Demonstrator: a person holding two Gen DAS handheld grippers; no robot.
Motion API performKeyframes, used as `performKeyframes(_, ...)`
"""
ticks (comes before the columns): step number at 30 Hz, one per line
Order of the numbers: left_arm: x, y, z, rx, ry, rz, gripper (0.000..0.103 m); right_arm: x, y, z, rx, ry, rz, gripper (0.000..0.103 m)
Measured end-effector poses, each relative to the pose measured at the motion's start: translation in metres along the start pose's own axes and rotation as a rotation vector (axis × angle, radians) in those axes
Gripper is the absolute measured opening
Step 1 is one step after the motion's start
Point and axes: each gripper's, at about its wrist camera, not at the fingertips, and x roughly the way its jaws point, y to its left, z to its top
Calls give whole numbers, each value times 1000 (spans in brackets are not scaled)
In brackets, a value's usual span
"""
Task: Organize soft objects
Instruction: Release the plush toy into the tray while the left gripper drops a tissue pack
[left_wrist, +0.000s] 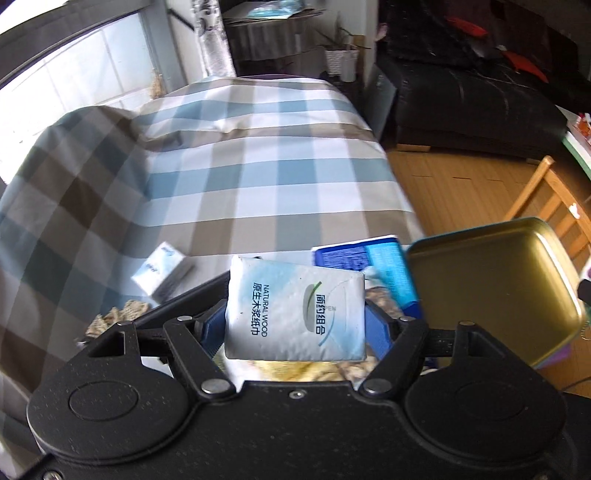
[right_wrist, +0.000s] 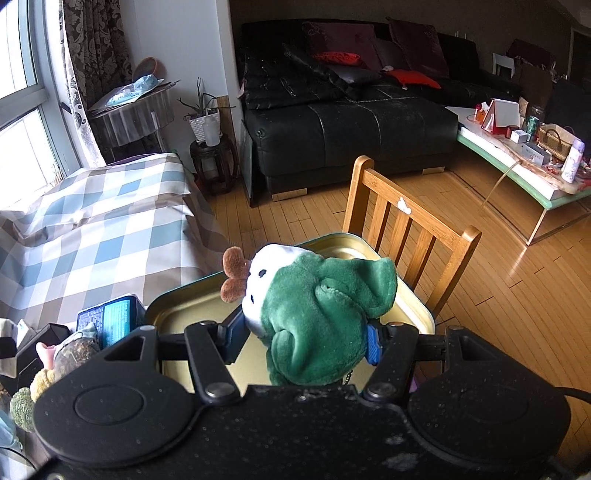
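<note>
Two tissue packs: one (left_wrist: 295, 314) pinched in the left tongs (left_wrist: 295, 325) at lower centre, one (left_wrist: 162, 271) lying on the checked bed (left_wrist: 258, 155). One green plush toy (right_wrist: 317, 314) pinched in the right tongs (right_wrist: 306, 336) above one gold tin tray (right_wrist: 184, 314).

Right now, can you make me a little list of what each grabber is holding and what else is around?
left gripper: shut on tissue pack
right gripper: shut on green plush toy
gold tin tray: open, below the plush toy
second tissue pack: lying on the checked bedcover
blue box: beside the tray
wooden chair: behind the tray
</note>
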Motion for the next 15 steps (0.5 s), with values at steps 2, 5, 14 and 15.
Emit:
performKeyframes(2,4,-24,1,30,8,-30,69,1,-2,-1,7,7,-7,60)
performKeyframes(5,10,-50,3,57,26,-71,69,0,-4,0,20,10,-16,60)
performKeyframes(14,25,-99,6,111,37,-77,69,10,-12,2,64,48,-40,60)
performKeyframes(15,27,-102,6,112,40,-75,69,10,-13,2,69,50,-41,60)
